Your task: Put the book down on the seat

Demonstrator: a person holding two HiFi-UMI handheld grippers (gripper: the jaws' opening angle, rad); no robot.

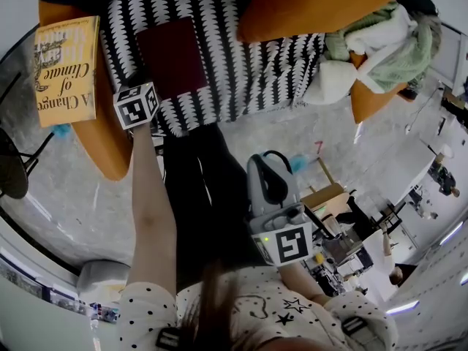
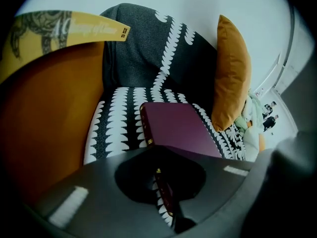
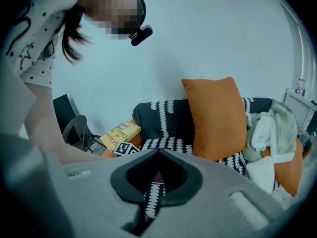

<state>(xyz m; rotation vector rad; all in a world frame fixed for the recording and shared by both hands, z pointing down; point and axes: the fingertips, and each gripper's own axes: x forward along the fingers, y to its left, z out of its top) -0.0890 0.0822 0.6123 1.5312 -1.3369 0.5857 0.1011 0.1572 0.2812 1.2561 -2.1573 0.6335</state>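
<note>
1. Worktop (image 1: 241, 72) here is a black-and-white patterned fabric sofa seat. The orange upholstered armrest (image 1: 110, 141) runs along its left edge, with a yellow paperback (image 1: 66, 68) lying on top. An orange cushion (image 1: 307, 6) leans at the back right corner.
2. The maroon hardback book (image 1: 173, 53) sits in the left half of the worktop, front cover up, with its near end close to the front edge. It looks flat on the fabric, though I cannot tell whether its full weight is down.
3. Left tongs (image 1: 144, 79) are reaching in from the front edge. In the left gripper view the left tongs (image 2: 163, 192) are drawn in on the book's near edge, the spine running down into the slit between them, so I judge the book clamped across its covers.
4. Right tongs (image 1: 265, 168) are held back off the worktop, near the body. In the right gripper view only a thin slit shows between the jaws. Nothing is in it, and the seat pattern is visible through it.
5. Handling estimate:
   - The boards are stiff, so it should not sag from an edge grip.
   - Its weight is moderate, so an off-centre hold would tend to make it droop.
   - The smooth cover may slide in the tongs.
   - The best hold is the near edge close to the spine, across both covers.
   - The soft seat gives, so release should be gentle.
</note>
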